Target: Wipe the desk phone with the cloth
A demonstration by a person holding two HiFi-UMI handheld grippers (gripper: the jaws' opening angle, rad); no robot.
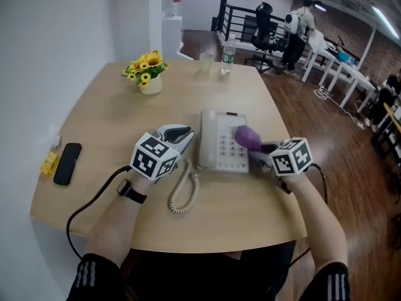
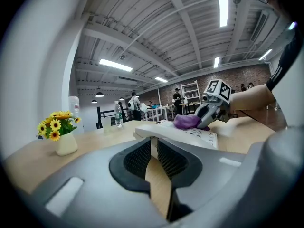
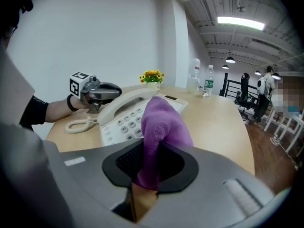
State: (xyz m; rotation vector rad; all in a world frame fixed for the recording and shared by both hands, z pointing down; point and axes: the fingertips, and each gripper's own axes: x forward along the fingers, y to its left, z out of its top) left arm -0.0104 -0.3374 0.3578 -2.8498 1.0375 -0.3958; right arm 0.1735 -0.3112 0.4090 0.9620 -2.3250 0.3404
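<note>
A white desk phone (image 1: 222, 142) lies mid-table, its handset (image 1: 207, 144) in the cradle on its left side and its coiled cord (image 1: 183, 196) trailing toward me. My right gripper (image 1: 258, 148) is shut on a purple cloth (image 1: 247, 138), which rests on the keypad. In the right gripper view the cloth (image 3: 161, 122) stands up from between the pads, in front of the phone (image 3: 126, 120). My left gripper (image 1: 188, 133) sits at the handset's left edge, jaws nearly together with nothing between them. The left gripper view shows the phone (image 2: 190, 136) just beyond its tips.
A vase of yellow flowers (image 1: 149, 74) stands at the back left. A water bottle (image 1: 228, 55) and a cup (image 1: 207, 61) stand at the far edge. A black mobile phone (image 1: 67, 163) and a yellow item (image 1: 50, 163) lie far left. People stand by desks beyond.
</note>
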